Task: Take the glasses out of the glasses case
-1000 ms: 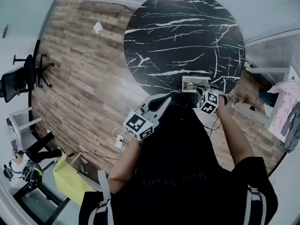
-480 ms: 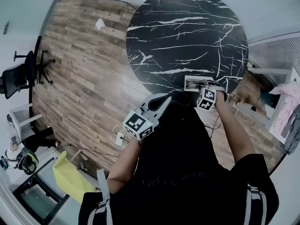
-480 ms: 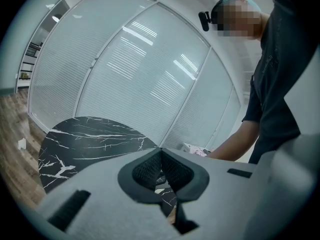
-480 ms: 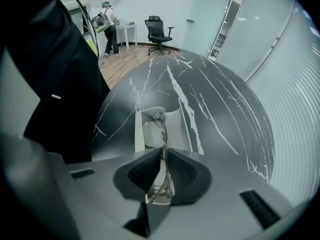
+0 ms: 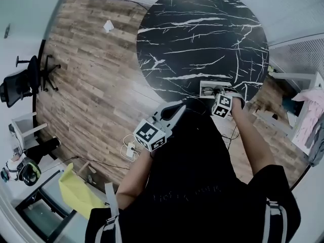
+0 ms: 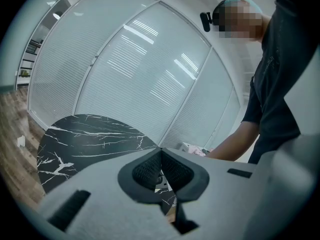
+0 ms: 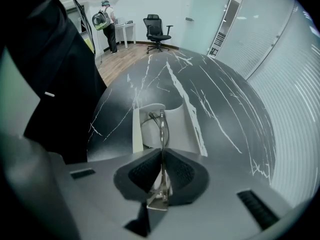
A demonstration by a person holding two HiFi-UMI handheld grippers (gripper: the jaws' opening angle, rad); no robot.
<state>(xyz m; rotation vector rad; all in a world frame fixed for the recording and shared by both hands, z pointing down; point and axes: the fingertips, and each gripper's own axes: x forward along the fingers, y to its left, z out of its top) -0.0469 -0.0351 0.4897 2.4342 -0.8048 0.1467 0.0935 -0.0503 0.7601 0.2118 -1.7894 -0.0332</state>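
The right gripper (image 7: 161,151) is clenched on the thin frame of the glasses (image 7: 162,126), which run from between its pads out over the open white glasses case (image 7: 192,126). The case lies on the black marble table (image 7: 225,99), at its edge nearest the person. The left gripper (image 6: 160,154) hangs well back from the case, pads pressed together on nothing.

An office around me, black swivel chair (image 7: 156,31) and white desk (image 7: 127,28) far beyond my right tool (image 7: 161,155), blind-lined glass partitions (image 6: 140,69) past my left tool (image 6: 160,156), plank floor (image 5: 91,85).
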